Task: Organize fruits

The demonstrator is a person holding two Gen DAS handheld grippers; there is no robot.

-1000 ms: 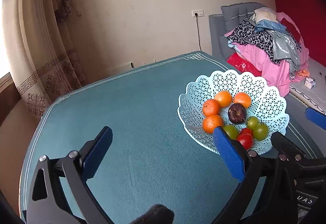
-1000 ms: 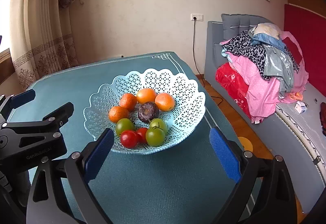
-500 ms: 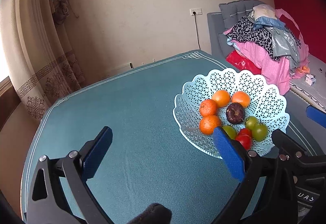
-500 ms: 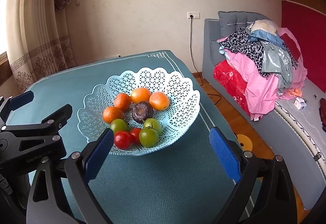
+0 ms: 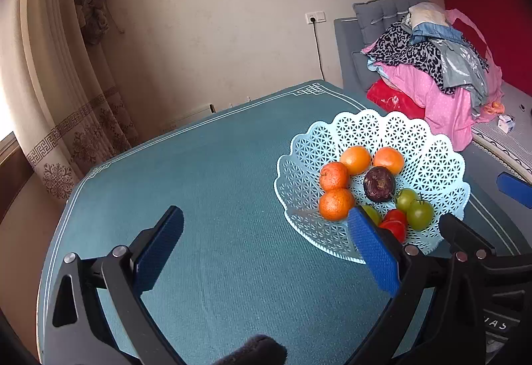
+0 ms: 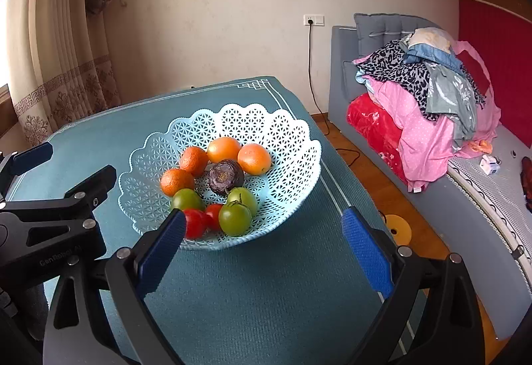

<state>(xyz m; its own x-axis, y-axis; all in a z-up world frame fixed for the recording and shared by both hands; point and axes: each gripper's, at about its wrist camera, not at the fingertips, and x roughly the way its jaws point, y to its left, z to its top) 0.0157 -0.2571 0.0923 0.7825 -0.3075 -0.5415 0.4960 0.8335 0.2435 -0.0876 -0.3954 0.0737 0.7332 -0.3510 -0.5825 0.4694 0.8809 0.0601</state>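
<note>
A pale blue lattice fruit basket (image 6: pixel 286 139) stands on the teal table; it also shows at the right of the left wrist view (image 5: pixel 432 145). It holds several oranges (image 6: pixel 254 159), a dark purple fruit (image 6: pixel 226 177), green tomatoes (image 6: pixel 234 218) and red tomatoes (image 6: pixel 194 222). My right gripper (image 6: pixel 262 245) is open and empty, above the table just in front of the basket. My left gripper (image 5: pixel 266 245) is open and empty, left of the basket, its right finger (image 5: pixel 372 248) overlapping the basket's near rim in view.
The teal tablecloth (image 5: pixel 199 182) has a white border and ends near a curtain (image 5: pixel 56 82) at the left. A grey sofa piled with clothes (image 6: pixel 425 79) stands to the right, with wooden floor (image 6: pixel 365 165) between it and the table.
Both grippers have shifted slightly; the basket sits a little lower and farther left in the right wrist view. The jaws stayed open and the fruits did not move.
</note>
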